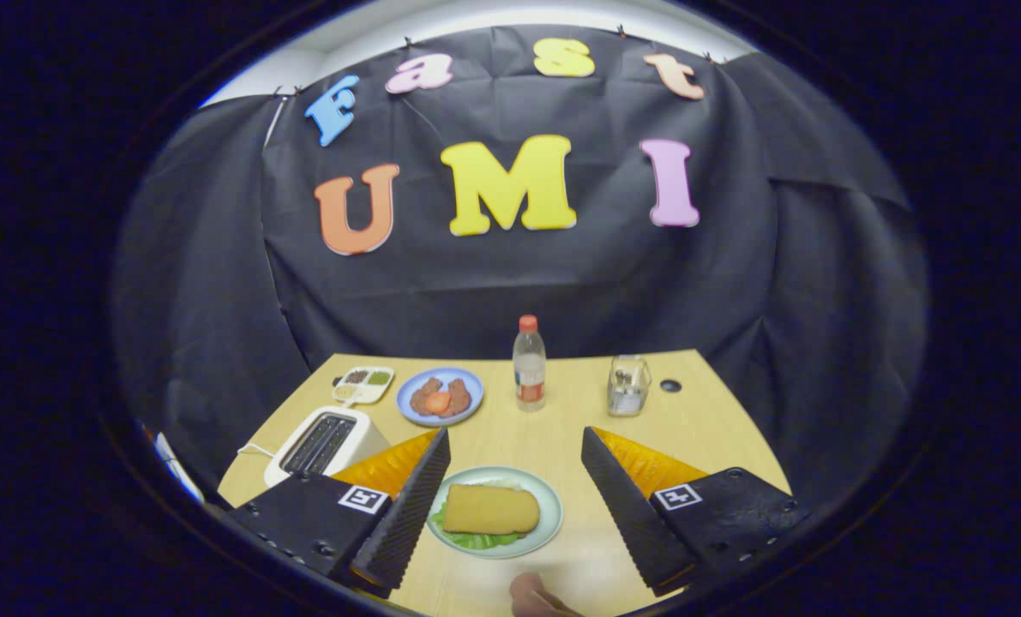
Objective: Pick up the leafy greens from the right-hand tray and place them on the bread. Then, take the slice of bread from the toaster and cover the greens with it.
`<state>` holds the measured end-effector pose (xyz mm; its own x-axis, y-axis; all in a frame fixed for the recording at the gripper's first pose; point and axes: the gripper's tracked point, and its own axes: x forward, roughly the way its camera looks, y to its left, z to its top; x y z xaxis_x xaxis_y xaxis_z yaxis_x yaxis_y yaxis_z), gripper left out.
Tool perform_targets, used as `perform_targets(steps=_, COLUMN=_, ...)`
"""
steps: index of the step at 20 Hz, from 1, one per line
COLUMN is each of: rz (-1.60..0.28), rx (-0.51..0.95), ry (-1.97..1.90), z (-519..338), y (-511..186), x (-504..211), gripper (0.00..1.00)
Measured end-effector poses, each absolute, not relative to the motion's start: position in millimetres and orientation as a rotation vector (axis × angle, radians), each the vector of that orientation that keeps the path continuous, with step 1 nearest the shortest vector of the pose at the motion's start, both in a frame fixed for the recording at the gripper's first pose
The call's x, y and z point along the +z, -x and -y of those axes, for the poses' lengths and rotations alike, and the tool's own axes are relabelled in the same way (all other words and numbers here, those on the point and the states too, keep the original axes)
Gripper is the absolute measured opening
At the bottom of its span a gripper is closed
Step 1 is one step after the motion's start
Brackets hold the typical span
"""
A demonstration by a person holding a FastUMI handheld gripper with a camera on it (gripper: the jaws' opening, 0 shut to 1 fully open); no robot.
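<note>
Between your gripper's (514, 446) wide-spread fingers, which hold nothing, sits the pale plate (549, 514), and that's your landmark. On it the slice of bread (490, 508) lies flat over the leafy greens (476, 540), green edges peeking out beneath. Left of the plate stands the white toaster (326, 441). Beyond the plate you've got a blue plate (439, 397), a bottle (528, 364) and a glass jar (627, 386).
</note>
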<state>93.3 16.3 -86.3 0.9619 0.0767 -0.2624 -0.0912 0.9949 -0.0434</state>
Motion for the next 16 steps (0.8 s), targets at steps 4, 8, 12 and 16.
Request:
perform_targets(steps=4, rz=-0.100, rx=0.081, ry=0.069, z=-31, y=-45, x=-32, gripper=0.96)
perform_targets(steps=8, rz=-0.047, rx=0.040, ry=0.049, z=-24, y=-8, x=-2, gripper=0.96)
perform_targets(steps=12, rz=-0.027, rx=0.043, ry=0.041, z=-21, y=16, x=13, gripper=0.96)
perform_targets(steps=16, rz=-0.020, rx=0.076, ry=0.037, z=-33, y=41, x=18, gripper=0.97)
